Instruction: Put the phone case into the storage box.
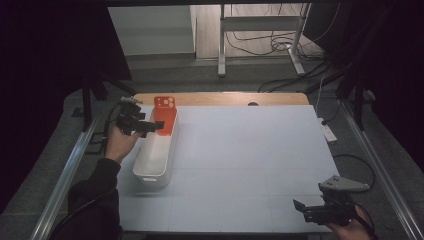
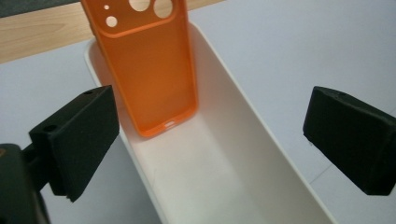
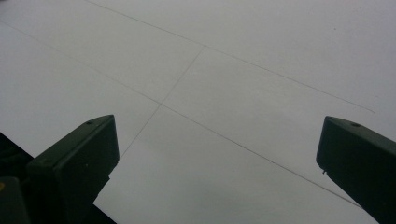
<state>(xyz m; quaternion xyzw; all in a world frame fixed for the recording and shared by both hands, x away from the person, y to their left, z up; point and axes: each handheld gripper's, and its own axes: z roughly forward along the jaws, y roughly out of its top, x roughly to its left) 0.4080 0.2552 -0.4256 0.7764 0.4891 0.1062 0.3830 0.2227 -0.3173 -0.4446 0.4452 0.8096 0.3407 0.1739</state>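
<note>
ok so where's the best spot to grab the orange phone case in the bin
Probably the case's upper half, with the fingers closing across its two long edges. It stands tilted against the far end of the white bin, lower end on the floor, camera-hole end above the rim. The left gripper, open and already facing its hollow side, could come from the bin's open length; the walls would crowd a lower grip.

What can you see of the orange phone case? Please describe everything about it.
The orange phone case looks like soft, matt plastic or silicone, with round camera cut-outs near its top and a small slot at its bottom edge. It is empty and stands steeply tilted, its open side facing the camera, its bottom inside the far end of the white bin, leaning on the end wall. The left hand-held gripper is open and apart from it.
</note>
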